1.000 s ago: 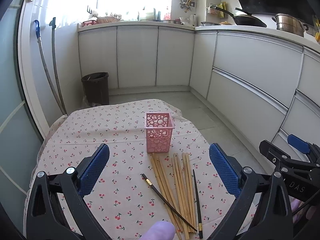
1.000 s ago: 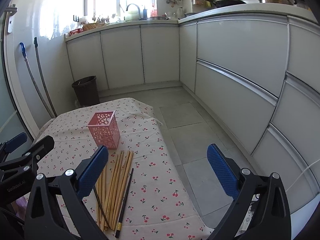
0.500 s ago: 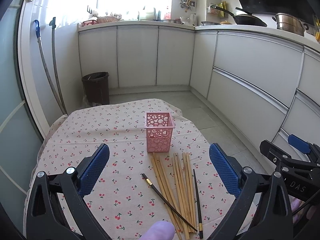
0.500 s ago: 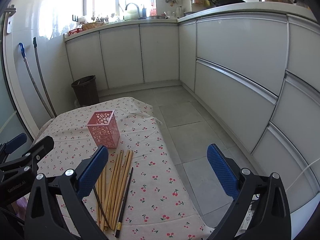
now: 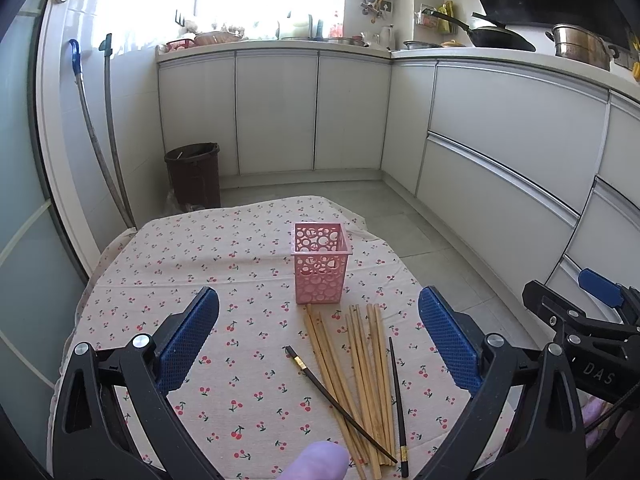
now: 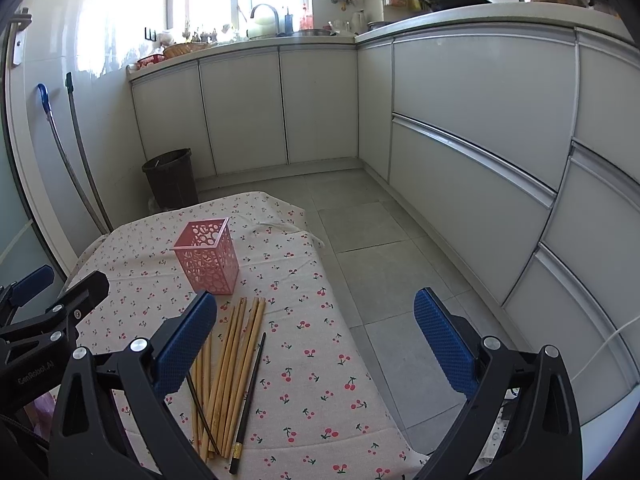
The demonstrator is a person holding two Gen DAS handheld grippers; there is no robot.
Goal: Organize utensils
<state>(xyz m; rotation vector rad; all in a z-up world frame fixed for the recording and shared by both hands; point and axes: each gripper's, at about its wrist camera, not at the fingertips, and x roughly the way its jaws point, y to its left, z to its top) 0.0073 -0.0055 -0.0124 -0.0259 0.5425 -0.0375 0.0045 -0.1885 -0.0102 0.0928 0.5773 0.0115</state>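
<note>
A pink perforated holder [image 5: 321, 261] stands upright and empty on the cherry-print tablecloth [image 5: 180, 264]; it also shows in the right wrist view [image 6: 208, 256]. Several bamboo chopsticks [image 5: 360, 372] lie flat just in front of it, with two black chopsticks [image 5: 397, 388] among them; the pile shows in the right wrist view [image 6: 228, 376] too. My left gripper [image 5: 318, 336] is open and empty, held above the pile. My right gripper [image 6: 314, 338] is open and empty, over the table's right edge.
A dark waste bin [image 5: 195, 174] stands on the floor beyond the table. White kitchen cabinets [image 5: 500, 152] run along the back and right. The table's right edge [image 6: 352, 344] drops to a tiled floor [image 6: 384, 264]. Two hoses [image 5: 100, 140] lean on the left wall.
</note>
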